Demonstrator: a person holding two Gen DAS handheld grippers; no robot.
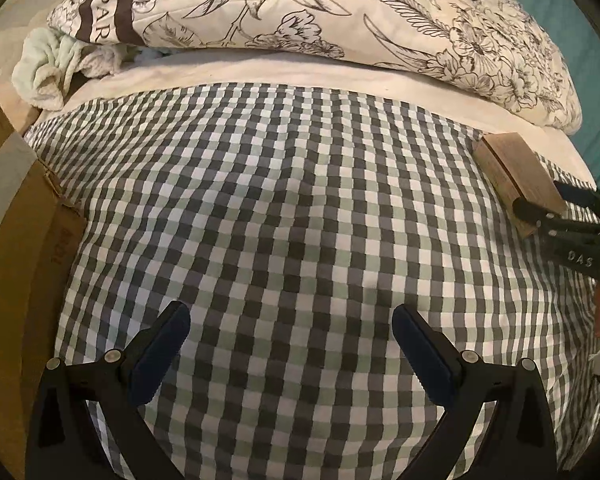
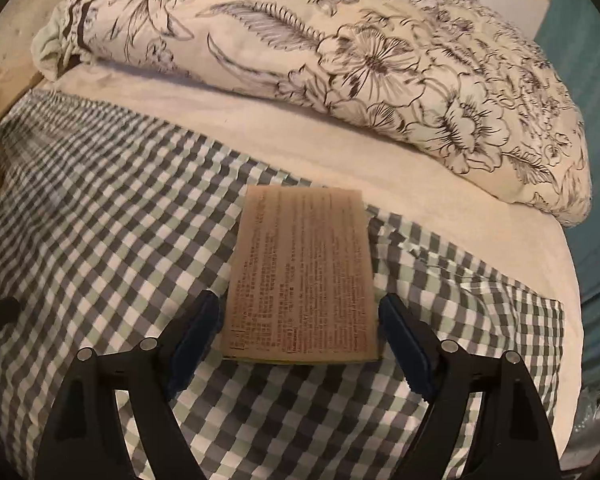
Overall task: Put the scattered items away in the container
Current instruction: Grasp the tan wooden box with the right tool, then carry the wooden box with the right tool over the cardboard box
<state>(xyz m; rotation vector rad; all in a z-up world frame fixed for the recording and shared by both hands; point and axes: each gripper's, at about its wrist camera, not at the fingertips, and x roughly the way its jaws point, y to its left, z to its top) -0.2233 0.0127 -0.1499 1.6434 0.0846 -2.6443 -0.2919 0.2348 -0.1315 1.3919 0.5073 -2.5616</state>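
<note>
Right gripper (image 2: 299, 322) jaws wide, straddling the near end of the brown box (image 2: 300, 276) — pads just beside its sides, contact not clear, box flat on the checked bedspread (image 2: 120, 220) near its far edge by the floral pillow (image 2: 340, 60). Left gripper (image 1: 291, 344) wide open, empty, over bare checks. Cardboard carton (image 1: 24, 248) at the bed's left edge.

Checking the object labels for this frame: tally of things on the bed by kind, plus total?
Brown printed box: 1
Floral pillow: 1
Checked cloth: 1
Pale green towel: 1
Cardboard carton beside the bed: 1
Total: 5
</note>
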